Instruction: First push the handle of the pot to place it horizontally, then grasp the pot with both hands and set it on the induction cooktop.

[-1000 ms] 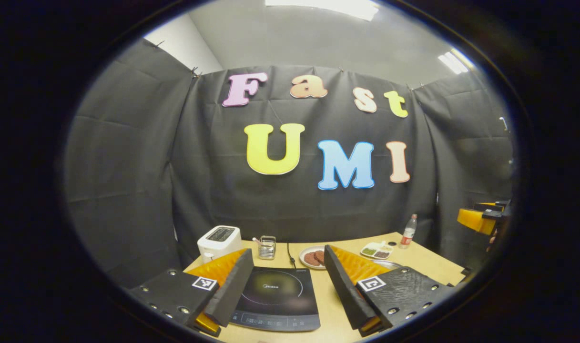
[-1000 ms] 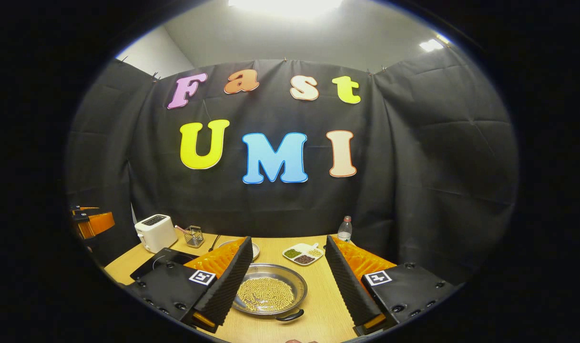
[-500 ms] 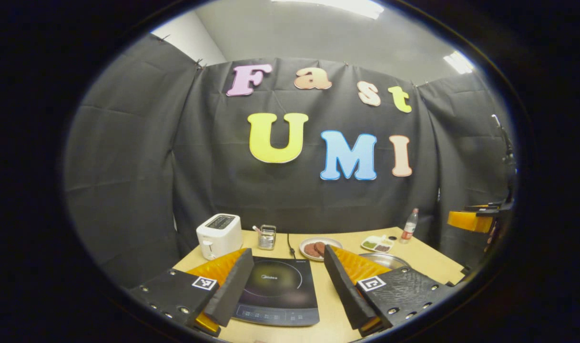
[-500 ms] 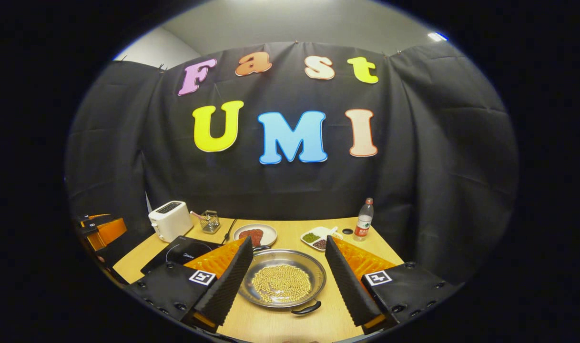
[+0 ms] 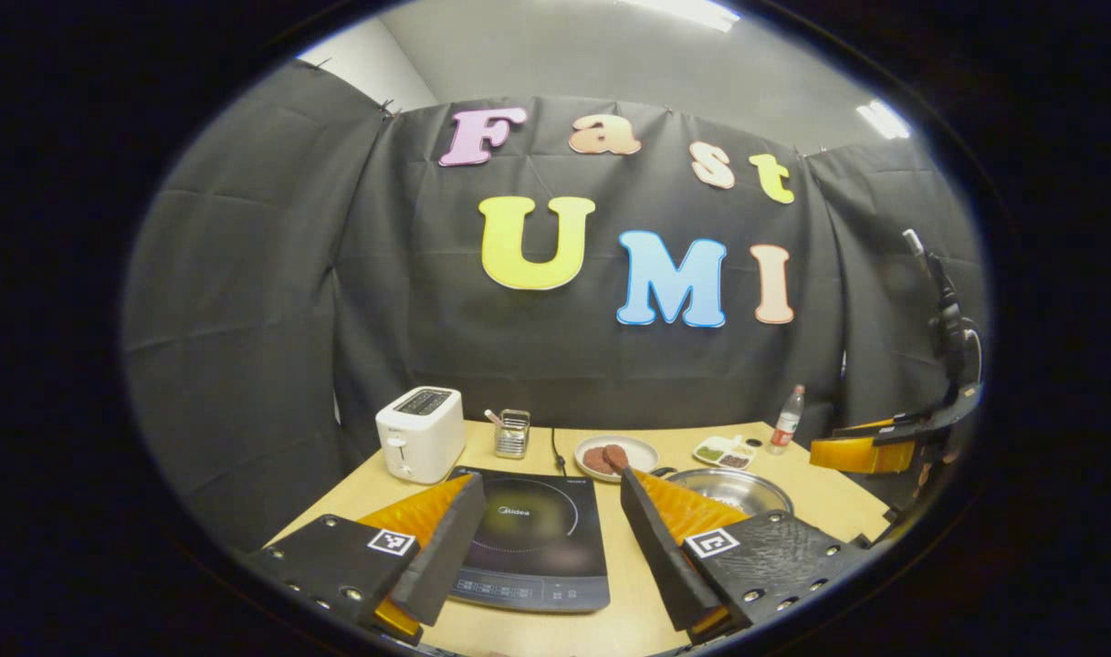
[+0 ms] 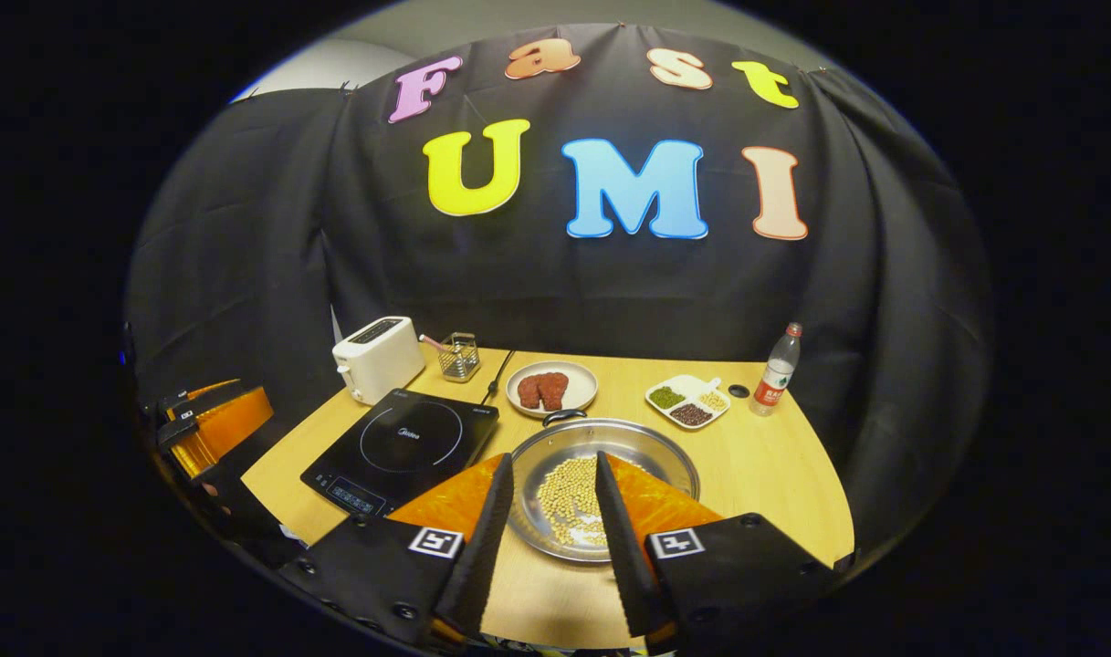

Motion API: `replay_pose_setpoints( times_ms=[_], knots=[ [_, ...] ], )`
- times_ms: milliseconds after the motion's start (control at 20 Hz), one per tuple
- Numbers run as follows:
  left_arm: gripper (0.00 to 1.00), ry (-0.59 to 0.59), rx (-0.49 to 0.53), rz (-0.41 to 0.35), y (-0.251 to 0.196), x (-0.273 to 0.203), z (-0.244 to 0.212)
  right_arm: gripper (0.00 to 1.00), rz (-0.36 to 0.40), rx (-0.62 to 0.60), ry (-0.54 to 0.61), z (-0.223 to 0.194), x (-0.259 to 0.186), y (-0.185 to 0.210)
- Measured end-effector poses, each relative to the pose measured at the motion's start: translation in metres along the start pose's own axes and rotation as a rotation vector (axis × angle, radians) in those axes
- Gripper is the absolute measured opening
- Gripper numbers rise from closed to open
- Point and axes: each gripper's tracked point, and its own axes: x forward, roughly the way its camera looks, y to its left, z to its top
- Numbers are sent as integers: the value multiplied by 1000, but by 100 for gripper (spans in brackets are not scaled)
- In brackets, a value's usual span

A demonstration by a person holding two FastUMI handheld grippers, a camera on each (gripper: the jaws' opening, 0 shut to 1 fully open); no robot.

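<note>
A shallow steel pot [image 6: 665,456] holding yellow beans stands on the wooden table [image 6: 774,474], right of the black induction cooktop [image 6: 400,447]. One dark handle [image 6: 564,415] shows at its far rim; the near rim is hidden behind my fingers. My right gripper [image 6: 553,464] hovers above the pot's near half, open with a narrow gap and nothing held. My left gripper [image 5: 550,484] stands open over the cooktop [image 5: 532,534], with the pot [image 5: 733,488] to its right. The right gripper [image 5: 870,452] also appears at the far right of the left gripper view.
A white toaster [image 6: 377,356] and a wire holder [image 6: 459,356] stand behind the cooktop. A plate of brown patties [image 6: 550,388], a divided dish of beans [image 6: 689,401] and a water bottle [image 6: 774,370] line the back. A black cable [image 6: 498,370] runs to the wall.
My right gripper rose and tilted down over the pot, and its fingers narrowed. The left gripper view tipped down a little, showing more of the table.
</note>
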Motion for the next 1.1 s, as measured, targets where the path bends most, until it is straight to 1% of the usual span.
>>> replay_pose_setpoints(
  times_ms=[150, 200, 250, 300, 350, 400, 450, 550, 600, 650, 700, 750, 850, 950, 1000, 1050, 1100],
  knots=[
    [88, -2, 8, 17, 13, 4, 0, 33, 21, -13, 61, -19, 11, 9],
    [88, -3, 6, 22, 16, 4, 2, 24, 16, -23, 95, -29, 17, 8],
    [88, -3, 3, 26, 19, 4, 2, 22, 26, -30, 139, -37, 20, 9],
    [88, -2, 1, 28, 21, 5, 2, 12, 21, -38, 176, -53, 24, 5],
    [88, -1, -1, 29, 20, 6, 0, 2, 51, -30, 211, -62, 23, 10],
    [88, 2, -3, 28, 20, 6, -1, 2, 82, -21, 246, -72, 29, 16],
    [88, 7, -5, 25, 19, 5, -3, 2, 97, -11, 276, -82, 21, 21],
    [88, 14, -5, 19, 15, 5, -7, 2, 146, 37, 319, -97, 24, 31],
    [88, 18, -4, 17, 14, 4, -8, 2, 158, 54, 351, -107, 24, 33],
    [88, 25, -5, 15, 11, 3, -11, 2, 145, 45, 381, -118, 24, 30],
    [91, 35, -8, 6, 8, 2, -14, 2, 128, 26, 403, -125, 28, 23],
    [91, 44, -11, -7, 3, 2, -17, 2, 116, 4, 433, -135, 28, 18],
    [88, 63, -5, -18, -3, -1, -20, 0, 123, -2, 484, -150, 24, 15],
    [88, 71, 16, 11, -1, -5, -22, 0, 108, -5, 507, -160, 23, 6],
    [88, 80, 12, 7, -7, -5, -24, 2, 102, -8, 518, -163, 23, 2],
    [91, 95, 4, -4, -16, -5, -28, 2, 105, -7, 531, -168, 24, -1],
    [89, 111, 0, -2, -22, -6, -35, 0, 114, -7, 546, -172, 28, -5]
  ],
)
